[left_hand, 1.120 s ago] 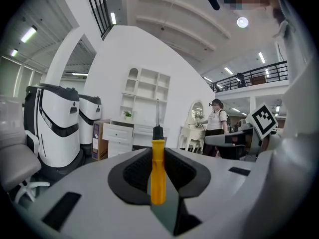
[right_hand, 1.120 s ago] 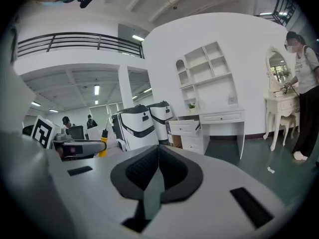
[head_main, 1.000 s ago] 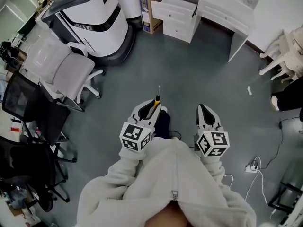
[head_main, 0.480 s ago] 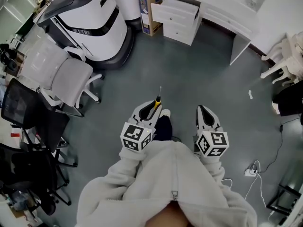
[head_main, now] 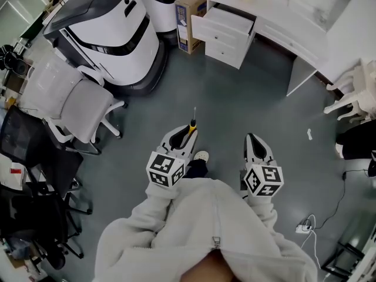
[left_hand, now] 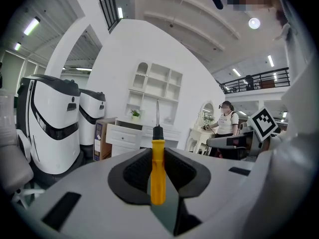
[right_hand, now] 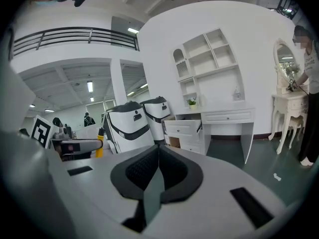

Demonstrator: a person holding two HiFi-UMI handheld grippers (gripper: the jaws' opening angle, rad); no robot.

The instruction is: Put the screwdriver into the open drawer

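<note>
My left fingers (left_hand: 132, 173) clamp the yellow handle of the screwdriver (head_main: 191, 124), and its shaft points toward 12 o'clock over the grey floor (head_main: 235, 98). The open drawer (head_main: 224, 21) sits well apart at about 1 o'clock; it is the top one of a white drawer unit (head_main: 228, 49). At 3 o'clock from them, my right fingers (right_hand: 139, 173) are pressed together with nothing between them.

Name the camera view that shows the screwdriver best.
The left gripper view: the screwdriver stands close and centred, its yellow handle clamped in the left claw, shaft pointing up. The head view shows it small from above, poking out ahead of that claw. The right gripper view catches only a sliver of yellow handle at its left.
</note>
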